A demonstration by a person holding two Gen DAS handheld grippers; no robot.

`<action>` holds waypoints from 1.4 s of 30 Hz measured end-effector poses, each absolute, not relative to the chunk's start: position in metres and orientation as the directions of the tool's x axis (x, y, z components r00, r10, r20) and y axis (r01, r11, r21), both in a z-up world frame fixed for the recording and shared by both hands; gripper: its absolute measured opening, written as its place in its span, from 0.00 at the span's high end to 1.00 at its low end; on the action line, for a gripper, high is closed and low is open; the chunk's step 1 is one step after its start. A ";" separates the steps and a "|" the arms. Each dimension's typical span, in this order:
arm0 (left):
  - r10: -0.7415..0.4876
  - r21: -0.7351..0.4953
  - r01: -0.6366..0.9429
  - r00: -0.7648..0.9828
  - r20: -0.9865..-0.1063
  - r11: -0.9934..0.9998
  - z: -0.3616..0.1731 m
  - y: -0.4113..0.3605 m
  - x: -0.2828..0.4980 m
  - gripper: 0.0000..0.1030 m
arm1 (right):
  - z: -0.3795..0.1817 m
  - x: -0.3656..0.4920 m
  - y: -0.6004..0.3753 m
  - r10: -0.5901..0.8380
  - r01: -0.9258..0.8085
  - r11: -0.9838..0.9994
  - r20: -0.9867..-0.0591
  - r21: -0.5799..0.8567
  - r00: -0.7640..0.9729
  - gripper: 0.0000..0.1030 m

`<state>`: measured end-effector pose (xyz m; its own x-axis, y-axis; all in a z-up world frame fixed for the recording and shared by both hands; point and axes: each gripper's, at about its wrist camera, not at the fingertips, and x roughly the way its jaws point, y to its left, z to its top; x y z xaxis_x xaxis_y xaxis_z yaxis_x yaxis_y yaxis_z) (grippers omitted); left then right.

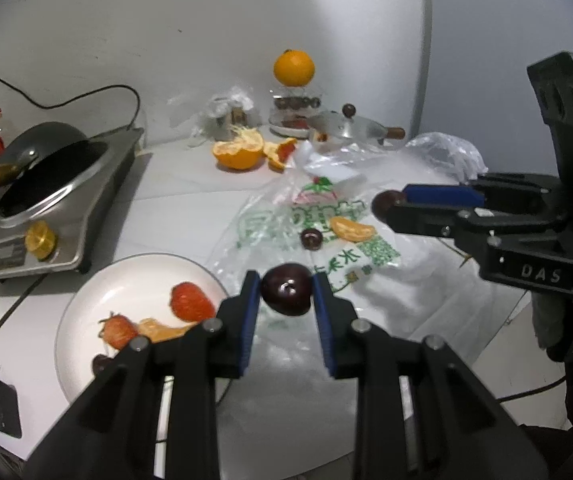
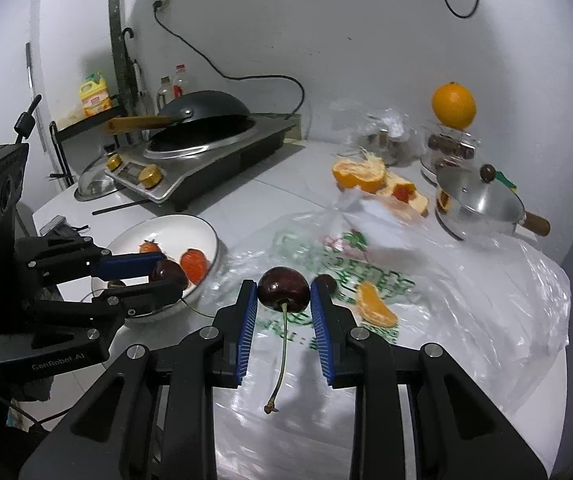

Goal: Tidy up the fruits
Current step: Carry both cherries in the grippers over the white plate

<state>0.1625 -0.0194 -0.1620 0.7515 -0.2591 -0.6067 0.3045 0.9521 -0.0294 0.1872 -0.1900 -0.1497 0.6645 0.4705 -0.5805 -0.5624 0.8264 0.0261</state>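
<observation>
Cherries sit pinched in both tongs: the left tongs [image 1: 286,290] grip a dark cherry [image 1: 286,289] beside the white plate [image 1: 86,308], while the right tongs [image 2: 282,292] clamp a stemmed cherry [image 2: 283,289] above the plastic bag [image 2: 466,280]. An orange segment [image 2: 376,305] lies on the bag just right of the right tongs.

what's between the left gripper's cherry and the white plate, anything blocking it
Nothing visible. The left gripper holds its cherry above the plastic bag, just right of the white plate. The open near side of the plate is bare; strawberries lie further in.
</observation>
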 end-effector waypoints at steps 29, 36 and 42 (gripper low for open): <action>-0.191 -0.071 0.183 0.796 -0.574 0.980 -0.169 0.081 0.156 0.73 | -0.152 0.193 -0.090 0.501 -0.652 0.758 -0.619 -0.024 0.604 0.72; -0.165 -0.084 0.143 0.794 -0.584 0.986 -0.181 0.107 0.169 0.73 | -0.160 0.205 -0.066 0.505 -0.669 0.743 -0.637 -0.022 0.582 0.72; -0.150 -0.095 0.116 0.790 -0.595 0.989 -0.192 0.130 0.180 0.73 | -0.169 0.217 -0.043 0.511 -0.687 0.727 -0.653 -0.018 0.558 0.72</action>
<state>0.1796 0.1296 -0.1923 0.7897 -0.1500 -0.5948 0.1162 0.9887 -0.0950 0.2175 -0.0435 -0.1694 0.5585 0.5113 -0.6532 -0.6865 0.7269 -0.0180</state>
